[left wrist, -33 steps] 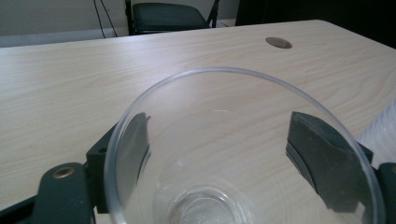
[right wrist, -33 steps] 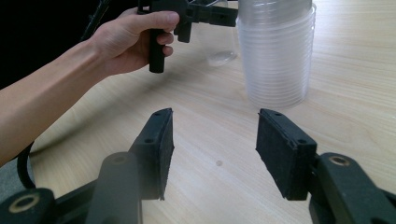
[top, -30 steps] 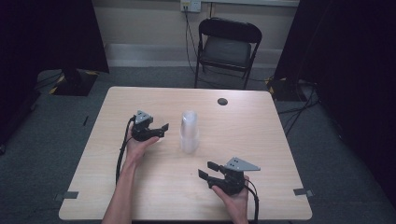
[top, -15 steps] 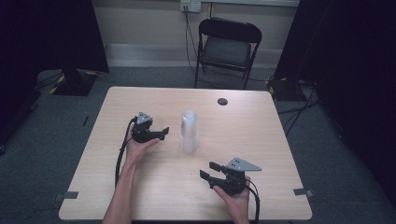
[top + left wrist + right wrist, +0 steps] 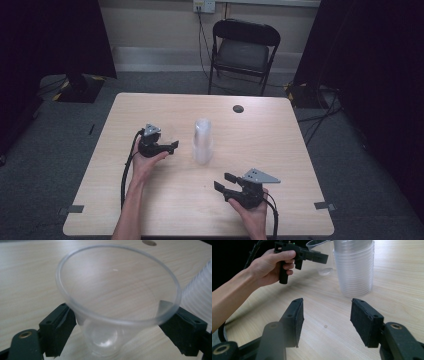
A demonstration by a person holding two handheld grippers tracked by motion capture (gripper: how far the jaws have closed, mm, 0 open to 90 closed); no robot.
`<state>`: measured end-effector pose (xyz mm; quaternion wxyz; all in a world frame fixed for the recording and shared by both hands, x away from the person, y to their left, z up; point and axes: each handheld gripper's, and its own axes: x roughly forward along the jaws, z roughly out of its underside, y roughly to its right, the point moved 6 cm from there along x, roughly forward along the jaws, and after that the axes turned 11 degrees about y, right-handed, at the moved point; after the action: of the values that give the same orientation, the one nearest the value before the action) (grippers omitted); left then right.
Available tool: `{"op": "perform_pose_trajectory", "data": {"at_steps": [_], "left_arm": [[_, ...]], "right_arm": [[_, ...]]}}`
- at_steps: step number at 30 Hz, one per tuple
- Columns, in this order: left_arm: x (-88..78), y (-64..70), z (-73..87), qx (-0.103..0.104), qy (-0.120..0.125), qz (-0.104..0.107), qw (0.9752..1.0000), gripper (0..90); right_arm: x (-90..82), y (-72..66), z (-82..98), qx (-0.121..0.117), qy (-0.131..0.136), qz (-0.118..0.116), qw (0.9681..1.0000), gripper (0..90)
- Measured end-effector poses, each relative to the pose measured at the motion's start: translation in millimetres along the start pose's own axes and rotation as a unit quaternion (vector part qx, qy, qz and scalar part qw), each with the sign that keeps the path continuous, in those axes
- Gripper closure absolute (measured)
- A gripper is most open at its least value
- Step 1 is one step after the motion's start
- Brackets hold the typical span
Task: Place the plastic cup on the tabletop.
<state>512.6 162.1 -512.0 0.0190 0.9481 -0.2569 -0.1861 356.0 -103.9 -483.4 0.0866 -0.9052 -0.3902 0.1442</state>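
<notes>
grey carpet (image 5: 50, 165), black folding chair (image 5: 243, 52), dark curtains (image 5: 370, 75)

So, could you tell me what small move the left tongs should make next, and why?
Probably lower the single clear cup onto bare table left of the stack of cups and open. The left tongs grip it beside the stack, apparently above the tabletop, while the right tongs sit open and empty.
</notes>
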Motion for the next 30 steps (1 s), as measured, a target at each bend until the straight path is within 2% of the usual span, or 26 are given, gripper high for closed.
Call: {"op": "perform_pose_trajectory", "data": {"at_steps": [1, 4, 6, 7, 10, 12, 17, 20, 24, 26, 27, 28, 30], "left_arm": [[-1.1, 1.0, 0.7, 0.003, 0.005, -0.001, 1.0, 15.6], [-5.5, 0.2, 3.3, 0.006, -0.002, -0.007, 1.0, 15.7], [-12.0, -0.4, 2.7, 0.01, 0.007, -0.01, 0.9999, 15.7], [-13.6, 0.3, 2.2, 0.005, 0.007, -0.01, 0.9999, 15.7], [-18.3, 0.4, 2.2, 0.011, 0.002, -0.01, 0.9999, 15.6], [-20.3, -0.5, 3.3, 0.013, 0.011, -0.015, 0.9997, 15.9], [-29.1, -4.1, 9.8, 0.002, 0.01, -0.024, 0.9997, 16.8], [-36.1, -1.3, 13.1, -0.014, 0.006, -0.022, 0.9996, 16.4], [-45.6, 4.3, 16.9, -0.007, 0.003, -0.024, 0.9997, 16.7], [-51.9, 7.9, 17.5, -0.02, 0.007, -0.019, 0.9996, 16.2], [-55.5, 9.6, 17.4, -0.01, 0.008, -0.015, 0.9998, 15.7], [-57.1, 12.7, 16.6, -0.015, 0.013, -0.015, 0.9997, 15.9], [-63.6, 15.1, 16.0, 0.002, 0.006, -0.013, 0.9999, 15.8]], "right_arm": [[-0.3, 0.2, -0.1, 0.001, 0.001, 0.0, 1.0, 44.1], [-0.9, 1.3, 0.4, 0.0, -0.001, 0.005, 1.0, 44.1], [-1.8, 1.7, 0.6, 0.002, -0.001, 0.005, 1.0, 44.1], [-2.0, 2.4, 0.9, 0.0, -0.001, 0.006, 1.0, 44.1], [-1.3, 4.0, 2.3, 0.004, -0.003, 0.007, 1.0, 43.9], [-1.4, 4.2, 2.5, 0.005, -0.003, 0.007, 1.0, 43.9], [-4.0, 5.1, 2.1, 0.005, -0.001, 0.01, 0.9999, 44.1], [-4.1, 6.2, 2.1, 0.004, -0.002, 0.012, 0.9999, 44.0], [-4.5, 7.0, 2.9, 0.007, -0.001, 0.014, 0.9999, 43.9], [-3.9, 6.5, 4.1, 0.008, -0.002, 0.013, 0.9999, 43.9], [-3.6, 6.5, 4.9, 0.007, -0.002, 0.013, 0.9999, 43.9], [-3.2, 6.4, 5.6, 0.009, -0.002, 0.012, 0.9999, 43.8], [-2.4, 7.1, 6.9, 0.008, -0.004, 0.012, 0.9999, 43.8]]}}
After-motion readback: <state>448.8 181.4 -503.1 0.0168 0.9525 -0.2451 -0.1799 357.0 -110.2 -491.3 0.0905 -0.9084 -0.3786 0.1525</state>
